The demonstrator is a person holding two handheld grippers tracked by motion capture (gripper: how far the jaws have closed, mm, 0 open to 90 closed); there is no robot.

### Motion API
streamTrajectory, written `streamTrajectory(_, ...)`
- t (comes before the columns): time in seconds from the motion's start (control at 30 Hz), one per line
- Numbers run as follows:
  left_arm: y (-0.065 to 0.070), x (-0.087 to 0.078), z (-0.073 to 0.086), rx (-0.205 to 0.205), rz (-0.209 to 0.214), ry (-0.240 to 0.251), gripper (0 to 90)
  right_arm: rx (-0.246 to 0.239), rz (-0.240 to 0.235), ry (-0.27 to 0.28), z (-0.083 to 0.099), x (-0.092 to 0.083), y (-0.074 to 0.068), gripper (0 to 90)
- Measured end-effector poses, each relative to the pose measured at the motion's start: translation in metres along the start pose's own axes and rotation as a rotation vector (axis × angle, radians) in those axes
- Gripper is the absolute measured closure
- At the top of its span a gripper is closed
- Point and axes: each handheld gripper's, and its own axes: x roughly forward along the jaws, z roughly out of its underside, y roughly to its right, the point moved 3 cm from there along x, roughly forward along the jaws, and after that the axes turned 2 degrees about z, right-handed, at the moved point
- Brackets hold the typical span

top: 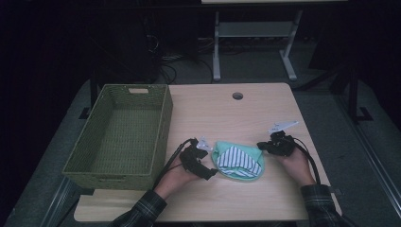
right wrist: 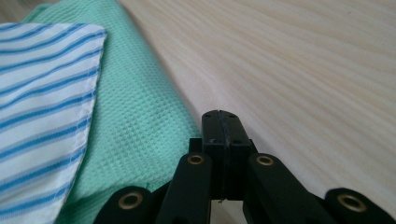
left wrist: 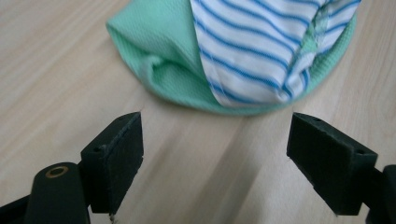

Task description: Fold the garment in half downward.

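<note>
A mint-green waffle cloth [top: 223, 150] [left wrist: 163, 60] [right wrist: 135, 121] lies bunched on the wooden table [top: 227, 113], near its front edge. A white cloth with blue stripes [top: 239, 161] [left wrist: 252, 51] [right wrist: 42, 107] rests folded on top of it. My left gripper [top: 211, 161] [left wrist: 215, 123] stands open just left of the pile, its jaws wide apart over bare wood and a little short of the green edge. My right gripper [top: 261, 145] [right wrist: 221, 119] is shut at the pile's right edge, its tip beside the green cloth, with nothing showing between the jaws.
An empty green wicker basket [top: 163, 127] takes up the table's left side, close to my left hand. A round cable hole [top: 237, 96] sits near the far edge. Beyond the table a white table frame [top: 250, 30] stands on a dark floor.
</note>
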Motion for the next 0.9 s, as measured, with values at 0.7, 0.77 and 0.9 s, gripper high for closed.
streamTrajectory(0.7,0.007,-0.006,0.016,0.017,-0.023,-0.034,17.3,-0.032,-0.071,-0.014,0.028,-0.021,-0.038,89.7)
streamTrajectory(0.77,0.007,-0.007,0.016,0.018,-0.026,-0.032,17.4,-0.04,-0.077,-0.019,0.03,-0.023,-0.041,89.8)
streamTrajectory(0.9,0.006,-0.007,0.016,0.018,-0.028,-0.032,17.4,-0.066,-0.085,-0.016,0.034,-0.027,-0.048,89.7)
